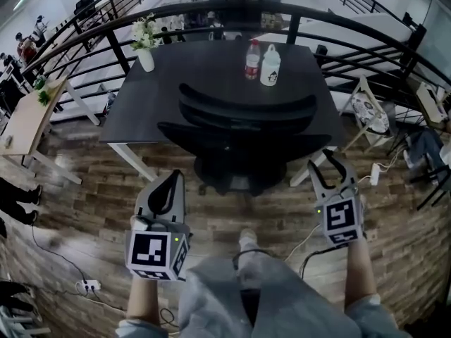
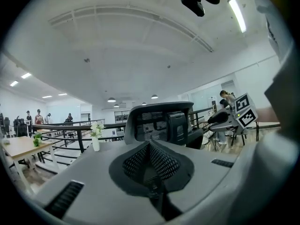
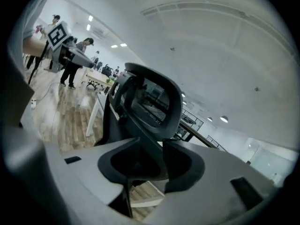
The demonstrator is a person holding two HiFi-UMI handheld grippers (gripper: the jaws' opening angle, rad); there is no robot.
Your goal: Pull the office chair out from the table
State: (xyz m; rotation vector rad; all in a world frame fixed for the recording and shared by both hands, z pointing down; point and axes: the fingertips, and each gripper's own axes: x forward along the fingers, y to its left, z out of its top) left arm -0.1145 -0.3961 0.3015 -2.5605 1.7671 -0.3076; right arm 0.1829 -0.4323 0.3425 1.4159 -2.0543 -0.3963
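Note:
The black office chair (image 1: 243,129) stands at the near side of the dark table (image 1: 204,65), its backrest toward me and its seat partly under the tabletop. My left gripper (image 1: 171,182) hangs to the chair's near left, jaws shut and empty, apart from the chair. The left gripper view looks over the shut gripper (image 2: 150,149) at the chair's backrest (image 2: 161,125). My right gripper (image 1: 330,167) is at the chair's near right, open, nothing between its fingers, clear of the chair. In the right gripper view the chair (image 3: 150,102) shows beyond the open gripper (image 3: 145,161).
A water bottle (image 1: 252,60), a white bottle (image 1: 270,65) and a flower vase (image 1: 145,48) stand on the table. A black railing (image 1: 106,27) curves behind it. A wooden table (image 1: 25,118) is at the left, cables and a power strip (image 1: 88,286) lie on the floor.

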